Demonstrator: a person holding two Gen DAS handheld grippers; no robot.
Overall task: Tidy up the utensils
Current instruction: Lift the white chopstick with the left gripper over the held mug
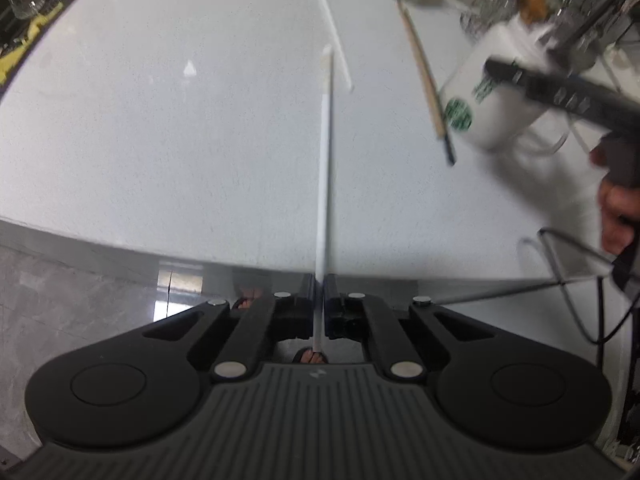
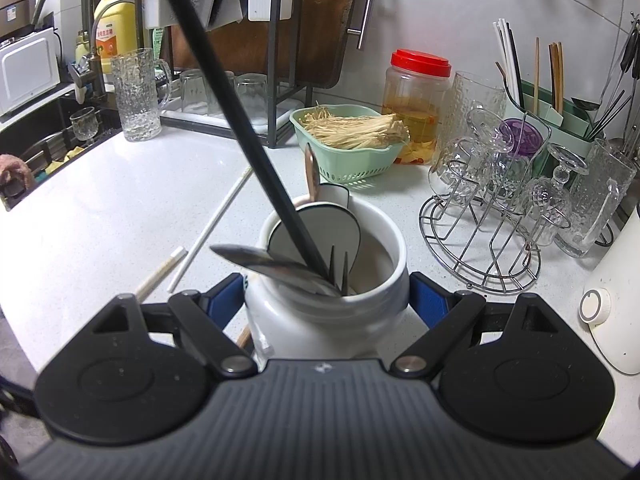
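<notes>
Black gripper parts fill the bottom of both views. In the left wrist view, the left gripper (image 1: 319,312) is pinched tight on a thin white chopstick (image 1: 325,184). That stick runs straight up the middle of the picture, over the white counter (image 1: 160,140). The gripper tilts steeply down, and it sits just past the counter's front edge, with grey floor tiles (image 1: 60,300) showing at the lower left. A second white chopstick (image 1: 334,28) lies flat on the counter above it, and a wooden chopstick (image 1: 424,72) lies to the right, near the white jar (image 1: 492,92). At the right side, a person's hand (image 1: 618,216) holds the other gripper's handle.

In the right wrist view, the right gripper (image 2: 326,300) stands wide, with its blue pads (image 2: 426,300) pressing both sides of the white jar (image 2: 320,320). The jar stands in the middle and holds a long black stick (image 2: 240,120), a spoon (image 2: 276,268), a fork (image 2: 338,270) and a wooden spoon (image 2: 311,174). To its left, a white chopstick (image 2: 208,232) and a wooden chopstick (image 2: 162,270) lie flat on the counter (image 2: 100,200). Lots of bare counter stays open on the left.

Behind the jar sits a green basket (image 2: 348,164) of pale mushrooms. A red-lidded jar (image 2: 416,104) stands beside it. At the right, a wire rack (image 2: 480,232) holds glass cups. A sink (image 2: 48,136) is at the far left.
</notes>
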